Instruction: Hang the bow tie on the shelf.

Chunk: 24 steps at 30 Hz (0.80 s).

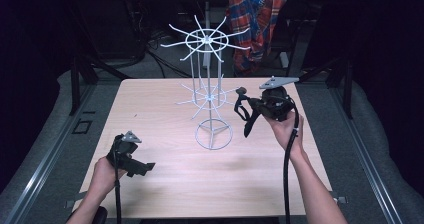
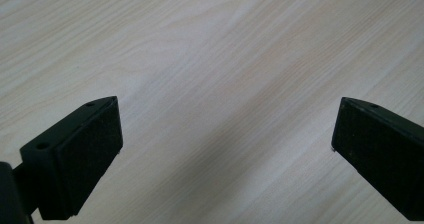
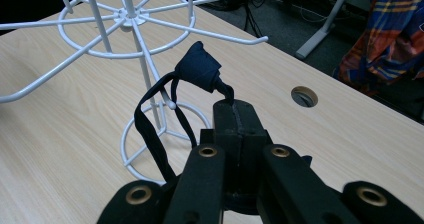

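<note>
A white wire rack [image 1: 206,38] with two tiers of hooked arms stands on a ring base [image 1: 213,134] mid-table. Just right of its lower tier, my right gripper [image 1: 248,104] is shut on a dark navy cloth strap [image 1: 247,119] and held above the table. In the right gripper view the strap's knotted end [image 3: 200,69] pokes up past the shut jaws of my right gripper [image 3: 234,111], and its loop [image 3: 150,134] hangs down in front of the rack's base [image 3: 165,139]. My left gripper [image 1: 145,167] rests low near the front left, open over bare wood [image 2: 229,104].
The light wooden table [image 1: 150,104] has a round cable hole [image 3: 304,96] near its far right edge. A plaid shirt [image 1: 257,14] hangs behind the table. Dark floor and metal rails run along both sides.
</note>
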Motion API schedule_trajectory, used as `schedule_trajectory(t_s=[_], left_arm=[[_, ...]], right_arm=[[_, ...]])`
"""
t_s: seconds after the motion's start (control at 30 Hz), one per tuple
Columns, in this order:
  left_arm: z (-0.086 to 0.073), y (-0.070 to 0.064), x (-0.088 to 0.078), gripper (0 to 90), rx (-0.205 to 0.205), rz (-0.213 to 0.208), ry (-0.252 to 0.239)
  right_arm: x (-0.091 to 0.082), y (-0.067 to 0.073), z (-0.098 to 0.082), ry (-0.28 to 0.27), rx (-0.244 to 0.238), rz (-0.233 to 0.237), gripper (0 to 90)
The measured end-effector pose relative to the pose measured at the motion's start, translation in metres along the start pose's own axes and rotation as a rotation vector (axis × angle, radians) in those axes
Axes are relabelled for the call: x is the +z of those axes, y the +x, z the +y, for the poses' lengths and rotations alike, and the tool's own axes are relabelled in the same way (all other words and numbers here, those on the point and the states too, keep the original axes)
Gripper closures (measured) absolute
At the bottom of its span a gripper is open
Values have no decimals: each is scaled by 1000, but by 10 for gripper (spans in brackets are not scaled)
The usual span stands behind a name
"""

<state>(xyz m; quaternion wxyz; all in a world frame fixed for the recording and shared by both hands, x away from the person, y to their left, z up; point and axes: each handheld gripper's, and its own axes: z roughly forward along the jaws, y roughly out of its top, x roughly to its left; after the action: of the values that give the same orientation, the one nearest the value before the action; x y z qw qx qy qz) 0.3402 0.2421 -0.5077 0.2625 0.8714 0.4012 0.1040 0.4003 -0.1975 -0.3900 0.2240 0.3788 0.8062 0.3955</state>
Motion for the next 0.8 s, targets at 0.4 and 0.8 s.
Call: schedule_trajectory(t_s=[0.4,0.8], left_arm=[[0,0,0,0,1,1,2],[0,0,0,0,1,2,8]], right_arm=[[6,6,1,7,-8,13,900],[12,10,1,7,-10,19,900]])
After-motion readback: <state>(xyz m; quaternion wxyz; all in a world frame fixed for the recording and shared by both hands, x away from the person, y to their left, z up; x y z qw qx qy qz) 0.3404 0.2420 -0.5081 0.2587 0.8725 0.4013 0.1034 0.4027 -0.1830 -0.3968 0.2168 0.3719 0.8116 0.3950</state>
